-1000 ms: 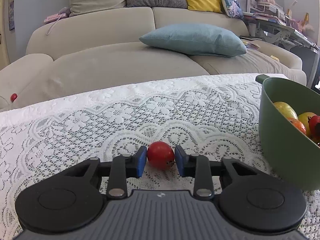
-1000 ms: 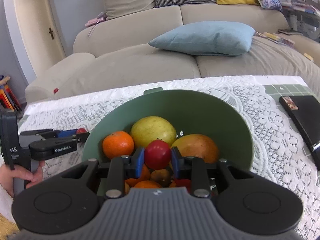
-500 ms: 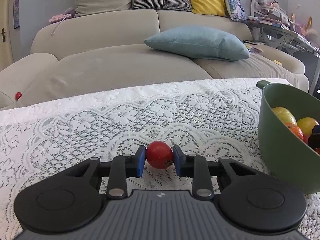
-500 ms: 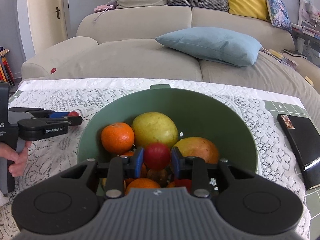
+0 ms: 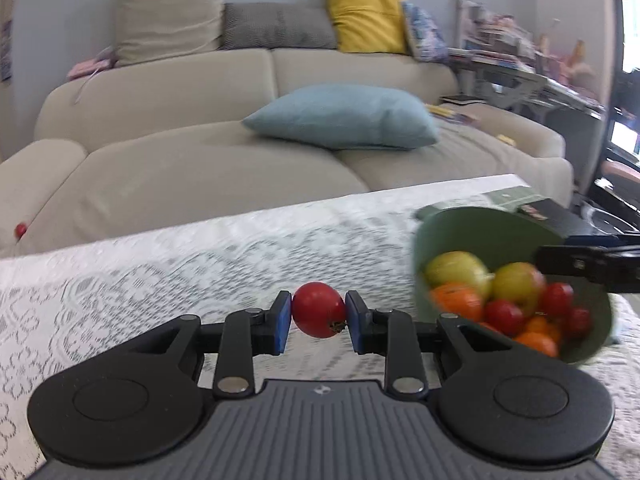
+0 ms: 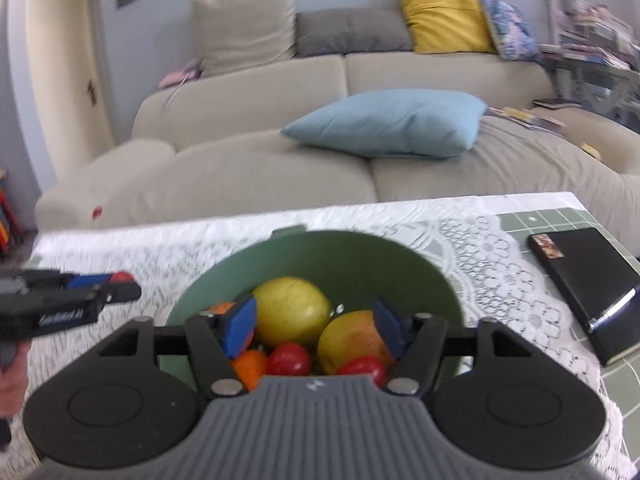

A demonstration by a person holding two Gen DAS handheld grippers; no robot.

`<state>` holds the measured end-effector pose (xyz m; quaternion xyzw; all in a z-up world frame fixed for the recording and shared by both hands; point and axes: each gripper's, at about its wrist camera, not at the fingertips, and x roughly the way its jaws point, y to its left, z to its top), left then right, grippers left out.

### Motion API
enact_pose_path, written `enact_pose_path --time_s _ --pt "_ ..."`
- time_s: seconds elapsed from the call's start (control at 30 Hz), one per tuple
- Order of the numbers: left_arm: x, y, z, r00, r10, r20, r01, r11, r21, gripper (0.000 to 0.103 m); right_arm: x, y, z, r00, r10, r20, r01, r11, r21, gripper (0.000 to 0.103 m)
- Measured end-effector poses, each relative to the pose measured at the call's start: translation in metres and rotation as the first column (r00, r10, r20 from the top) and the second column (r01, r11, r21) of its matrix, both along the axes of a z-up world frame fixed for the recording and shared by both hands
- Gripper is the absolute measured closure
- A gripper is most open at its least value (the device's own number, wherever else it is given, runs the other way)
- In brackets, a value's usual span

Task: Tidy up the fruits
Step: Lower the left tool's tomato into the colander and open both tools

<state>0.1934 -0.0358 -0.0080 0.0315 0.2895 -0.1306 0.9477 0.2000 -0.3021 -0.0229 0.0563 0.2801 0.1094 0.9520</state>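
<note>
Fruits fill the round green plastic bowl (image 6: 400, 256) on the white lace tablecloth (image 5: 160, 264). Above it, the right gripper (image 6: 314, 326) has just spread wide, with nothing between its pads. The left gripper (image 5: 318, 320) pinches a small red fruit (image 5: 319, 310); carry it level over the rim, clear of the other tool. A black notebook (image 6: 584, 292) lies well apart.
</note>
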Motion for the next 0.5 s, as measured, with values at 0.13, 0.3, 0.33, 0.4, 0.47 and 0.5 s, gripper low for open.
enact_pose_path --time_s 0.13,0.3,0.33,0.4,0.47,0.5 --pt "-0.01 -0.021 0.017 0.997 -0.083 -0.007 0.083 0.996 0.008 0.071 -0.001 -0.012 0.005 0.998 -0.056 0.009 0.056 0.998 0.025 0.026" --pt "-0.017 -0.054 0.031 0.978 -0.206 -0.019 0.206 0.978 -0.008 0.071 -0.004 -0.025 0.009 0.996 -0.089 0.02 0.087 0.993 0.08 0.021" --pt "-0.017 -0.062 0.031 0.973 -0.231 -0.027 0.231 0.973 -0.011 0.071 -0.006 -0.027 0.01 0.995 -0.095 0.02 0.092 0.991 0.093 0.02" --pt "-0.016 -0.079 0.03 0.961 -0.271 -0.05 0.271 0.963 -0.009 0.071 -0.006 -0.031 0.011 0.994 -0.104 0.017 0.101 0.988 0.117 0.017" --pt "-0.011 -0.097 0.023 0.953 -0.295 -0.071 0.296 0.955 0.001 0.071 -0.006 -0.035 0.011 0.993 -0.114 0.007 0.112 0.985 0.133 0.014" --pt "-0.009 -0.103 0.02 0.95 -0.303 -0.08 0.304 0.953 0.003 0.071 -0.005 -0.037 0.01 0.993 -0.119 0.001 0.118 0.983 0.139 0.014"
